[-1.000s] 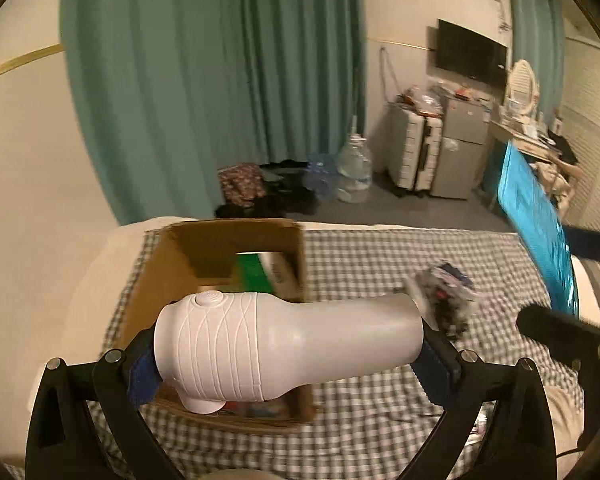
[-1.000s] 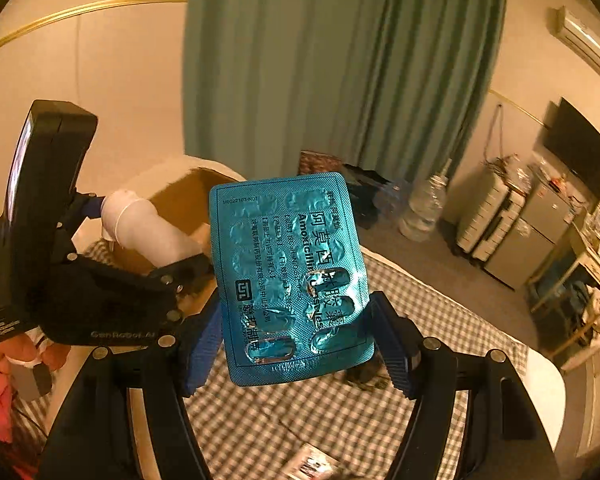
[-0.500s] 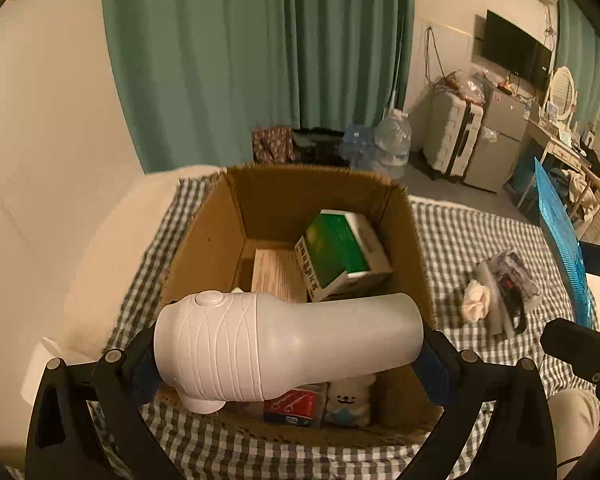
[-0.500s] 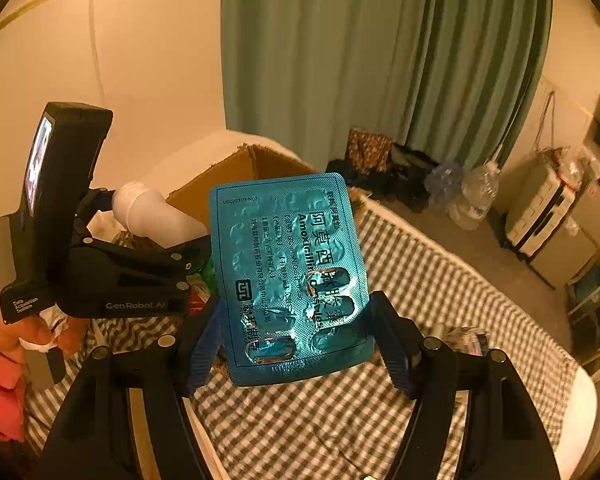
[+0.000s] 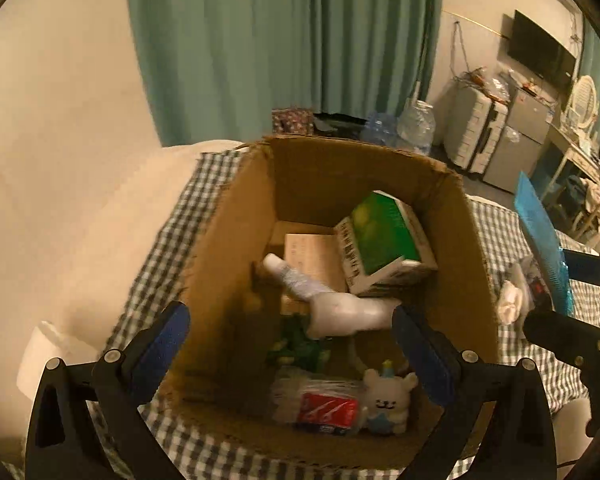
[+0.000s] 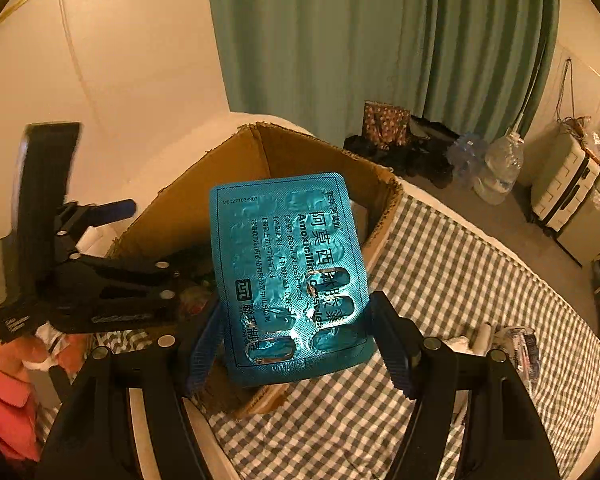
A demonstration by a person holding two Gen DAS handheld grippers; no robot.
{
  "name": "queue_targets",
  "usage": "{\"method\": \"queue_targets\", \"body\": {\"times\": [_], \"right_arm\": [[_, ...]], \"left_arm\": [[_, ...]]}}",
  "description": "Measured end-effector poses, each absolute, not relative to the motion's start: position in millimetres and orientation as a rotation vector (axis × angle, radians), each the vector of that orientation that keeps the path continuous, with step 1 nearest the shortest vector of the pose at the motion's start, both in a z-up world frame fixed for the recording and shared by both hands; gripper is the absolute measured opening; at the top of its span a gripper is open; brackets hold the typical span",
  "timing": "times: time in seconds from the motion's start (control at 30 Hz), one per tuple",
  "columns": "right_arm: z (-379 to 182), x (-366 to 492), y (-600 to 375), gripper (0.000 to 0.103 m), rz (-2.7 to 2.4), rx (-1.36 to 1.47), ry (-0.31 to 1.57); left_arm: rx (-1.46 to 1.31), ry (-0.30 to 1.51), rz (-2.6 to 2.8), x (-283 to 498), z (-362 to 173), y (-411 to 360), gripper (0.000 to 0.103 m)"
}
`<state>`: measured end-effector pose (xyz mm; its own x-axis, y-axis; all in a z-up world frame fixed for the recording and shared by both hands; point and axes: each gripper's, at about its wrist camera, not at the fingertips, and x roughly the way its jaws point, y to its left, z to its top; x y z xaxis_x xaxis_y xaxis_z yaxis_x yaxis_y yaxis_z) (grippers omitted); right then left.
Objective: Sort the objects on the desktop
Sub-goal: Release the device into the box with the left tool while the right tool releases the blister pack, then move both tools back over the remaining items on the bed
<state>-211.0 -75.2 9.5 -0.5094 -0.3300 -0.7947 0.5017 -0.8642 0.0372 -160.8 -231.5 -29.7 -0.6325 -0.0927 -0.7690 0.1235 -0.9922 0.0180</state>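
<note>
Sitting on the checked bench cloth (image 6: 460, 280), the big cardboard box (image 5: 228, 264) holds a green box (image 5: 384, 236), a white bottle (image 5: 340, 308) and a small bear toy (image 5: 388, 404). The left gripper (image 5: 288, 340) hangs wide open over it, holding nothing. The right gripper (image 6: 296, 336) squeezes a blue pill sheet (image 6: 288, 276) upright beside the box.

Both views above shared box (image 5: 236, 216)
</note>
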Motion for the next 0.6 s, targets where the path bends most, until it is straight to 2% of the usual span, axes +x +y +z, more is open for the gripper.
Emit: {"method": "queue_targets", "body": {"times": [0.13, 0.37, 0.43, 0.6], "right_arm": [[2.9, -215.3, -89.6, 0.07, -2.334, 1.193, 0.283], [-20.5, -214.6, -113.0, 0.072, -2.241, 1.237, 0.262], [-25.0, -216.1, -119.3, 0.091, -2.24, 1.238, 0.292], [-14.4, -209.6, -109.9, 0.092, -2.319, 1.172, 0.219]], "left_arm": [[1.24, 0.02, -2.683, -150.4, -23.4, -242.7, 0.103], [1.202, 0.083, -2.688, -129.6, -8.4, -262.5, 0.103], [1.184, 0.085, -2.68, -124.9, -4.7, -265.1, 0.103], [1.151, 0.064, -2.685, -116.5, 7.4, -257.9, 0.103]]}}
